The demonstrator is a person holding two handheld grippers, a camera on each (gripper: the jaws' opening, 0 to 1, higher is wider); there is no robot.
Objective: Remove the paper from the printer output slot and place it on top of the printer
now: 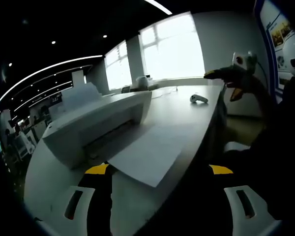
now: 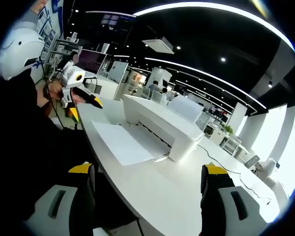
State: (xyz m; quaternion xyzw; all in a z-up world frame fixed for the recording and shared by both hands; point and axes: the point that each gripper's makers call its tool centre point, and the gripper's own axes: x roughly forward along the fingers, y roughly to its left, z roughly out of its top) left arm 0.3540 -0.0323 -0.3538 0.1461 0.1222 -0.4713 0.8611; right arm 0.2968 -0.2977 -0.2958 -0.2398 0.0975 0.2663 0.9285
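Observation:
A white printer (image 1: pixel 96 123) stands on a long white table (image 1: pixel 196 118). A sheet of white paper (image 1: pixel 147 152) sticks out of its output slot and lies flat on the table. My left gripper (image 1: pixel 158 171) is open just short of the sheet's near edge, with nothing held. In the right gripper view the printer (image 2: pixel 162 123) and the paper (image 2: pixel 123 142) lie ahead and left. My right gripper (image 2: pixel 147 169) is open, well back from the paper. The left gripper (image 2: pixel 86 108) hangs beyond the sheet's far end, and the right gripper (image 1: pixel 225 84) shows above the table's edge.
A small white device (image 1: pixel 199 99) lies further along the table. A thin cable (image 2: pixel 216 155) runs across the table (image 2: pixel 177 191) past the printer. A person's dark clothing (image 2: pixel 34 147) borders the table's near edge. Office desks and bright windows (image 1: pixel 172 46) lie beyond.

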